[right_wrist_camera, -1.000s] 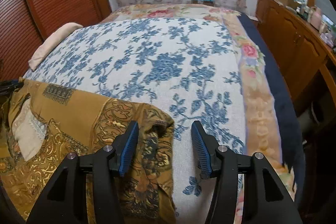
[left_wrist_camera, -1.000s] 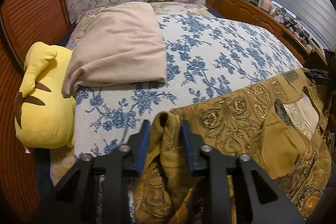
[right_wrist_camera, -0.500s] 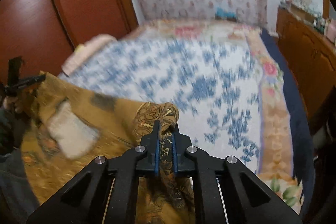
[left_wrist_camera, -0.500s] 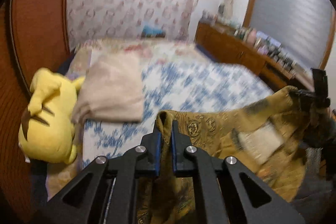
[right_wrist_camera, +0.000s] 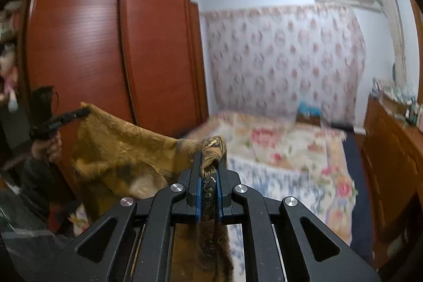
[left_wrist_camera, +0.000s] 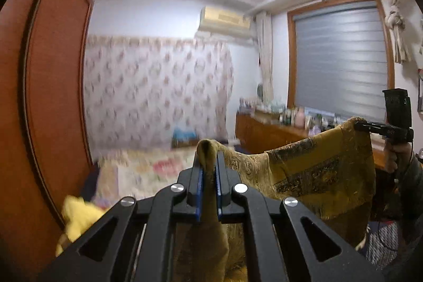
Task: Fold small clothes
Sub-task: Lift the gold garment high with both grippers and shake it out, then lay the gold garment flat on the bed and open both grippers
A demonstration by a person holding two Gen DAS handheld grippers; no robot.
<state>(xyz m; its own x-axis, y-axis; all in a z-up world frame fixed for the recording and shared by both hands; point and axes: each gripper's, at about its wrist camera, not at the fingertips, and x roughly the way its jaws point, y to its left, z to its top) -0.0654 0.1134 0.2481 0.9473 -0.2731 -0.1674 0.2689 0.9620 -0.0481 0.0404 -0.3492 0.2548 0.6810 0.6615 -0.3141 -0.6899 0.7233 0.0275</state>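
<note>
Both hand-held grippers grip the same garment: the left hand-held gripper [left_wrist_camera: 208, 171] is clamped tight on one bunched corner, the right hand-held gripper [right_wrist_camera: 208, 171] on the opposite corner, blue pads pressed into cloth. Between them the mustard-gold patterned garment [left_wrist_camera: 317, 171] hangs in the air, lifted clear of the bed [right_wrist_camera: 277, 149], its top edge sagging in a shallow curve and its body draping down in loose folds.

Ordered by size, the wardrobe [right_wrist_camera: 105, 57] fills the side of the room, then the bed with its floral cover, then the garment, then a yellow plush toy [left_wrist_camera: 71, 218] low at the bed's edge.

Judging by the drape, the cloth is light, soft and limp, with no stiffness to hold a shape. Corners and hem edges look like the right places to hold; a pinch mid-panel would likely only gather wrinkles. Silky-looking weave may slip from a shallow bite, so a deep pinch seems wise.
</note>
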